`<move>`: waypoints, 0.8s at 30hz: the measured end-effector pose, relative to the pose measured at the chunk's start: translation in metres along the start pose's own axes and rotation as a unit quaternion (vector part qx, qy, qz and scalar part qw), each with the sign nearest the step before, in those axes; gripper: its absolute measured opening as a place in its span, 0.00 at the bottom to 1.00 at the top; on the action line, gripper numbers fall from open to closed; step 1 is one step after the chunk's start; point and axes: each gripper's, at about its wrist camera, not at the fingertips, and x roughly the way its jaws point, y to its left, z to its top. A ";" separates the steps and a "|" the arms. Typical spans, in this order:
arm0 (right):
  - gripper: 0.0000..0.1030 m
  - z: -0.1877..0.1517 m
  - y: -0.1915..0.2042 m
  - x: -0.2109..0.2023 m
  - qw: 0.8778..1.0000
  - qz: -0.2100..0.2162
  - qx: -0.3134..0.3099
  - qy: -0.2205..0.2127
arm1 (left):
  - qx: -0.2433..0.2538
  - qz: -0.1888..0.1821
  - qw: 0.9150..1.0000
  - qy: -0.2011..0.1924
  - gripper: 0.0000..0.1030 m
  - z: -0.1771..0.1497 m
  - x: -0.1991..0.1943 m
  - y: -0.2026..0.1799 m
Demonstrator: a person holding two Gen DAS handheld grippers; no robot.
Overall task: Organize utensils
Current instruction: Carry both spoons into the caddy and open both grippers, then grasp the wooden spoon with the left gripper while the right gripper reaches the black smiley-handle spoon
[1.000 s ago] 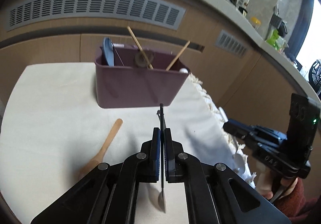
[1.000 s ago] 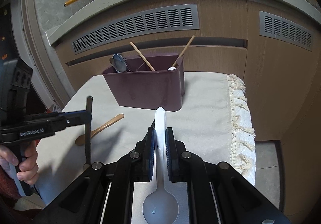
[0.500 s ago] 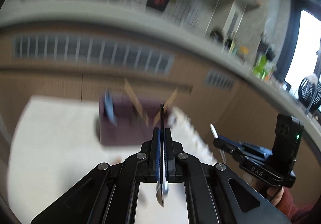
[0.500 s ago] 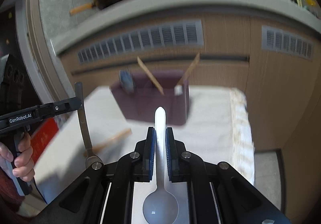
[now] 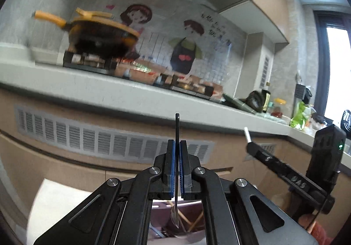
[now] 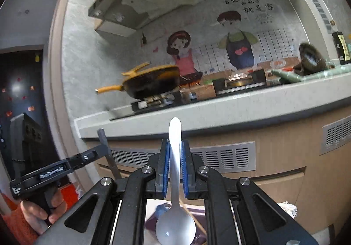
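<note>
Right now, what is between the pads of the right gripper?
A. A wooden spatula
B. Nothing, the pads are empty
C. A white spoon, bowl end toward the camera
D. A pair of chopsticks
C: in the right wrist view the right gripper is shut on the white spoon, handle pointing forward, bowl nearest the camera.

A dark pan [image 5: 103,40] with a yellow handle and rim sits on a black stove [image 5: 87,61], which rests on a pale grey kitchen counter [image 5: 87,89]. Behind it, the wall carries a cartoon mural [image 6: 219,45] of two figures in aprons, and a range hood [image 6: 136,3] hangs above. Below the counter edge, wood-toned cabinet fronts [image 6: 274,179] hold grey slatted vents [image 5: 105,141]. Towards the right end of the counter stand a dark bottle [image 5: 266,100], a green bag [image 5: 299,113] and other small clutter too blurred to identify. A bright window [image 5: 336,69] fills the far right in the left wrist view. A dark doorway [image 6: 19,91] opens at the left in the right wrist view.
</note>
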 end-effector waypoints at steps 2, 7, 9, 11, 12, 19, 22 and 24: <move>0.09 -0.014 -0.011 0.023 1.000 -0.008 0.008 0.018 | -0.008 0.001 1.000 0.012 0.03 -0.011 0.015 0.008; 0.09 -0.052 -0.038 0.058 0.998 -0.025 0.022 0.046 | -0.011 0.008 1.000 0.020 0.03 -0.043 0.049 0.018; 0.10 -0.065 -0.048 0.067 0.996 -0.012 0.037 0.082 | -0.029 0.005 0.999 0.042 0.05 -0.058 0.059 0.022; 0.12 -0.076 -0.054 0.072 0.992 -0.009 0.042 0.120 | -0.042 -0.005 0.995 0.096 0.06 -0.075 0.074 0.026; 0.12 -0.081 -0.056 0.071 0.990 -0.012 0.040 0.136 | -0.044 -0.008 0.992 0.121 0.06 -0.082 0.079 0.027; 0.16 -0.089 -0.035 0.016 0.983 -0.069 -0.033 0.167 | -0.036 0.015 0.992 0.116 0.08 -0.075 0.049 0.026; 0.31 -0.100 -0.024 -0.005 0.974 -0.088 -0.057 0.203 | -0.026 0.033 0.993 0.113 0.21 -0.072 0.023 0.031; 0.37 -0.121 -0.021 -0.015 0.960 -0.089 -0.050 0.260 | -0.023 0.045 0.991 0.123 0.42 -0.078 0.011 0.036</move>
